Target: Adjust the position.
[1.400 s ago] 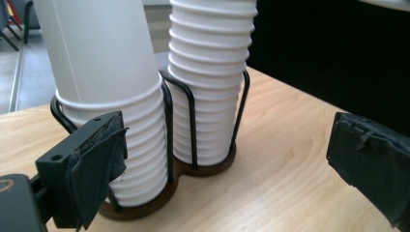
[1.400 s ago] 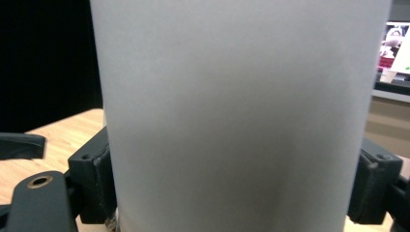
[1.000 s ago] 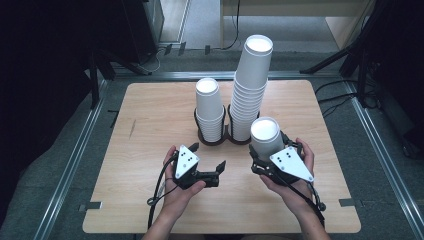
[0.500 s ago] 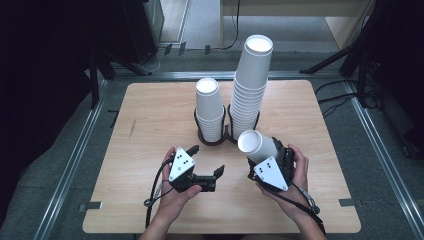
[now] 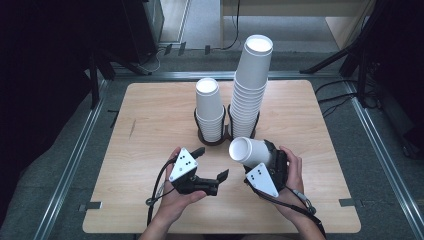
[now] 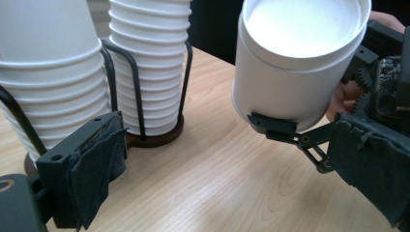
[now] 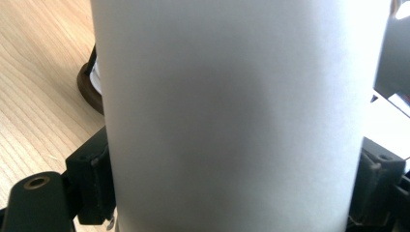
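1. The right claw point(image 5: 252, 156) grips a white paper cup point(image 5: 247, 150) by its wall, one jaw on each side, as the right gripper view shows; its jaws have just been opening a little with the cup between them.
2. The cup lies tilted, its open mouth turned toward the surface's left edge and slightly up, its base end between the jaws.
3. It hangs above the surface point(image 5: 150, 130), near the middle of the near half, just in front of the two racks.
4. The left claw point(image 5: 212, 162) stands open with nothing between its jaws, near the near edge and left of the cup, close to its mouth but apart from it.
5. In the left gripper view the cup point(image 6: 295, 63) sits at upper right, beyond the left claw's right jaw.
6. A short cup stack point(image 5: 208, 107) and a tall cup stack point(image 5: 250, 85) stand in dark wire racks side by side at the surface's middle, behind the held cup.
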`<action>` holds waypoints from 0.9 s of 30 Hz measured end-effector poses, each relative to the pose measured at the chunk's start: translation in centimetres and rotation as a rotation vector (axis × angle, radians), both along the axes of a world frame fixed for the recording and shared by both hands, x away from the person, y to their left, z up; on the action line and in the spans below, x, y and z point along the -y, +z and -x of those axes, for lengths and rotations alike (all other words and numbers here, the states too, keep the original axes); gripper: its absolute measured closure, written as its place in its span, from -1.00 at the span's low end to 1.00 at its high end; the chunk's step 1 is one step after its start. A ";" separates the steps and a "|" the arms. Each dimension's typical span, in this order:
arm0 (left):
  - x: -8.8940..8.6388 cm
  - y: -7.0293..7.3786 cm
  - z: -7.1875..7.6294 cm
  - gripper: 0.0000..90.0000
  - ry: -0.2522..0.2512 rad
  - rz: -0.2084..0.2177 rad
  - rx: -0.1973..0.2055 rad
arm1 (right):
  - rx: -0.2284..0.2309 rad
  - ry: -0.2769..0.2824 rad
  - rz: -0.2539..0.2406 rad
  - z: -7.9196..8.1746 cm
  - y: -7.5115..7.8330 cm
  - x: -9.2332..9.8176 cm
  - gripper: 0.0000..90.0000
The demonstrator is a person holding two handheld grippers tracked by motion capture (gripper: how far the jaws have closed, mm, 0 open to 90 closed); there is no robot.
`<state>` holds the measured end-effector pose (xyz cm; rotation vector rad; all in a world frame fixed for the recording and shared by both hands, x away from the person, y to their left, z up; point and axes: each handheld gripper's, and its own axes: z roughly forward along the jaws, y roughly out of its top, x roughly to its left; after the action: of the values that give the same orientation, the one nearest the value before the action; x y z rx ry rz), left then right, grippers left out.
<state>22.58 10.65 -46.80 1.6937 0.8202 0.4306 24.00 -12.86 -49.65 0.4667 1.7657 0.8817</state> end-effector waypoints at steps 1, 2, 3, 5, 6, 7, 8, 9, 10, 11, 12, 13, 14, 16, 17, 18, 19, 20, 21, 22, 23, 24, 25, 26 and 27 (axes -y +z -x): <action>0.0 0.0 0.0 -0.98 -0.004 0.001 -0.002 | 0.005 0.003 0.009 0.0 0.0 -0.1 -0.71; 0.0 0.0 0.0 -0.98 -0.006 0.004 -0.004 | 0.009 0.007 0.017 0.0 -0.1 -0.1 -0.71; 0.0 0.0 -0.1 -0.98 -0.007 0.005 -0.005 | 0.017 0.011 0.027 0.1 -0.1 -0.2 -0.71; 0.0 0.1 -0.1 -0.98 -0.012 0.007 -0.009 | 0.035 0.017 0.045 0.2 -0.3 -0.3 -0.70; 0.0 0.1 -0.1 -0.98 -0.015 0.009 -0.010 | 0.041 0.017 0.047 0.2 -0.3 -0.4 -0.70; 0.0 0.1 -0.1 -0.98 -0.018 0.007 -0.010 | 0.050 0.016 0.051 0.2 -0.3 -0.4 -0.70; 0.0 0.1 -0.1 -0.98 -0.020 0.008 -0.009 | 0.055 0.017 0.052 0.3 -0.4 -0.5 -0.70; 0.0 0.1 0.0 -0.98 -0.025 0.009 -0.013 | 0.058 0.025 0.057 0.3 -0.4 -0.5 -0.70; 0.1 0.1 0.0 -0.98 -0.028 0.011 -0.015 | 0.062 0.030 0.060 0.3 -0.4 -0.6 -0.69; 0.1 0.1 0.0 -0.98 -0.028 0.011 -0.015 | 0.062 0.030 0.060 0.3 -0.4 -0.6 -0.69; 0.2 0.2 0.0 -0.98 -0.036 0.007 -0.013 | 0.077 0.040 0.075 0.5 -0.6 -0.7 -0.69; 0.3 0.2 0.0 -0.98 -0.040 0.009 -0.012 | 0.085 0.049 0.085 0.6 -0.6 -0.8 -0.69; 0.3 0.2 0.0 -0.98 -0.045 0.007 -0.012 | 0.097 0.058 0.098 0.6 -0.7 -0.9 -0.69; 0.5 0.3 0.1 -0.98 -0.050 0.002 -0.009 | 0.090 0.070 0.103 0.7 -0.8 -1.0 -0.68; 0.5 0.3 0.1 -0.98 -0.050 0.002 -0.009 | 0.087 0.079 0.104 0.8 -0.8 -1.1 -0.68; 0.6 0.3 0.2 -0.98 -0.061 0.002 -0.009 | 0.091 0.090 0.110 0.9 -0.9 -1.1 -0.68; 0.7 0.3 0.2 -0.98 -0.064 -0.001 -0.009 | 0.095 0.102 0.118 1.0 -0.9 -1.2 -0.67; 0.7 0.3 0.3 -0.98 -0.069 -0.004 -0.008 | 0.100 0.113 0.128 1.0 -0.9 -1.3 -0.67; 0.8 0.3 0.3 -0.98 -0.074 -0.006 -0.009 | 0.103 0.121 0.135 1.1 -1.0 -1.4 -0.67; 0.8 0.3 0.4 -0.98 -0.080 -0.009 -0.009 | 0.106 0.126 0.144 1.2 -1.0 -1.6 -0.67; 0.9 0.3 0.4 -0.98 -0.084 -0.010 -0.008 | 0.105 0.125 0.144 1.2 -1.0 -1.7 -0.66; 1.0 0.3 0.4 -0.98 -0.088 -0.010 -0.009 | 0.104 0.131 0.145 1.2 -1.1 -1.8 -0.66; 1.0 0.3 0.5 -0.98 -0.095 -0.010 -0.009 | 0.103 0.134 0.150 1.3 -1.1 -1.9 -0.66; 1.1 0.3 0.5 -0.98 -0.099 -0.013 -0.007 | 0.100 0.138 0.158 1.3 -1.2 -1.9 -0.66; 1.2 0.4 0.6 -0.98 -0.104 -0.013 -0.007 | 0.101 0.143 0.165 1.3 -1.3 -2.0 -0.66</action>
<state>22.02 9.47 -46.43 1.7424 0.7322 0.3601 22.68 -10.86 -50.97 0.1879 1.7778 0.8356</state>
